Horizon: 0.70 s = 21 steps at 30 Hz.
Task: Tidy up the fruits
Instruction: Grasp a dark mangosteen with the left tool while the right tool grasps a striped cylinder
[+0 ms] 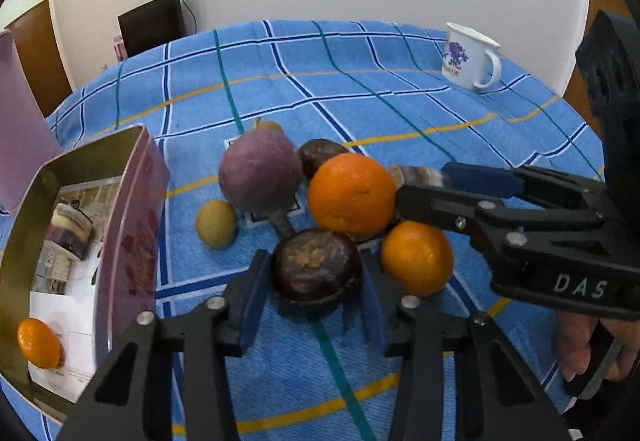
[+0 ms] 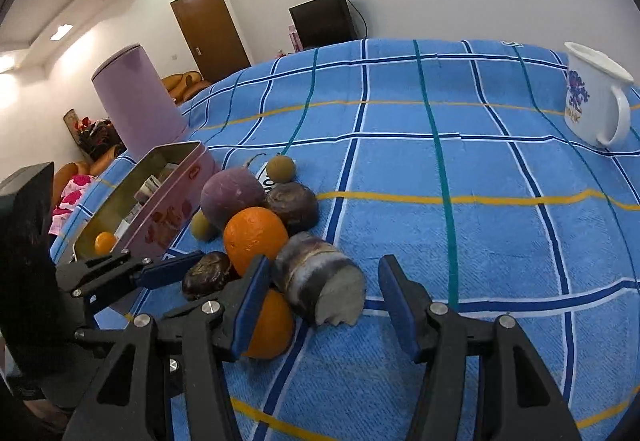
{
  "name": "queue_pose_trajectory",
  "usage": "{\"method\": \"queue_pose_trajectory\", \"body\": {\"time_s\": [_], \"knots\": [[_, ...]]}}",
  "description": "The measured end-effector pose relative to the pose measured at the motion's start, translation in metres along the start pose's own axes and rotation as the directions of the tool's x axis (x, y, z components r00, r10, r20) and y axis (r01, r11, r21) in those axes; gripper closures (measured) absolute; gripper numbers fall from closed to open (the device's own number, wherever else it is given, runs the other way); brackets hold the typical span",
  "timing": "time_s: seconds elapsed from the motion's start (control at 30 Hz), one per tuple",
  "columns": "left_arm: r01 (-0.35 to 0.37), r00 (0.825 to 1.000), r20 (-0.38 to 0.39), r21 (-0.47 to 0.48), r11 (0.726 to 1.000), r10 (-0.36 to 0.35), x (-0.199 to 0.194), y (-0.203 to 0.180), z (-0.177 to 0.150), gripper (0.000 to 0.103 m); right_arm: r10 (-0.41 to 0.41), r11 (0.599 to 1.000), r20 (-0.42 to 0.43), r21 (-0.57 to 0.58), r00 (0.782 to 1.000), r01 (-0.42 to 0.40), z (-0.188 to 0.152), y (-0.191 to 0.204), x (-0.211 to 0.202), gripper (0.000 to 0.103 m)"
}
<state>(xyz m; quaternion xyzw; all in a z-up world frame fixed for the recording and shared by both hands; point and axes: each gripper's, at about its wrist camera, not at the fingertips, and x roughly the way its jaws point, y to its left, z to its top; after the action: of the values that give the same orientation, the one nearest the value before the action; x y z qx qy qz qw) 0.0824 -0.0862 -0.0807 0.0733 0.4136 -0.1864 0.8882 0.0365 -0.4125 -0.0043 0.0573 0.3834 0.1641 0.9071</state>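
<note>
My left gripper (image 1: 315,281) sits low on the blue checked cloth, its blue pads against both sides of a dark mangosteen (image 1: 316,269). In the right wrist view one of its fingers (image 2: 170,268) lies beside that fruit (image 2: 208,275). My right gripper (image 2: 326,301) stands open around a cut taro chunk (image 2: 320,281), with a gap at the right pad. It comes in from the right (image 1: 424,183) in the left wrist view. The pile also holds a big orange (image 1: 352,193), a small orange (image 1: 416,257), a purple round fruit (image 1: 260,173) and a second dark fruit (image 1: 320,157).
An open pink tin (image 1: 136,217) stands left of the pile with a small orange (image 1: 38,343) inside. Two small yellow-green fruits (image 1: 216,223) (image 2: 281,168) lie by the purple one. A white mug (image 2: 596,97) stands far right, a lilac cylinder (image 2: 136,101) behind the tin.
</note>
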Motion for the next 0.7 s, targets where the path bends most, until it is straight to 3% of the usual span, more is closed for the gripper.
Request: {"method": "queue_pose_trajectory", "body": {"time_s": [0.13, 0.2, 0.57, 0.7], "knots": [[0.012, 1.000, 0.003, -0.003, 1.000, -0.012, 0.000, 0.001, 0.000, 0.059, 0.003, 1.000, -0.004, -0.014, 1.000, -0.003, -0.001, 0.003, 0.000, 0.045], [0.024, 1.000, 0.007, -0.008, 1.000, -0.024, -0.001, 0.002, 0.000, 0.059, 0.013, 1.000, -0.005, -0.011, 1.000, -0.013, -0.001, 0.003, 0.000, 0.051], [0.030, 0.998, 0.062, -0.017, 0.999, -0.028, -0.013, 0.005, 0.000, 0.059, 0.067, 0.997, -0.019, 0.039, 0.998, -0.066, 0.000, -0.007, 0.004, 0.050], [0.033, 0.995, 0.095, -0.029, 0.999, -0.030, -0.019, 0.007, -0.001, 0.059, 0.065, 0.998, -0.013, 0.002, 0.998, -0.065, 0.000, 0.000, 0.002, 0.052]]}}
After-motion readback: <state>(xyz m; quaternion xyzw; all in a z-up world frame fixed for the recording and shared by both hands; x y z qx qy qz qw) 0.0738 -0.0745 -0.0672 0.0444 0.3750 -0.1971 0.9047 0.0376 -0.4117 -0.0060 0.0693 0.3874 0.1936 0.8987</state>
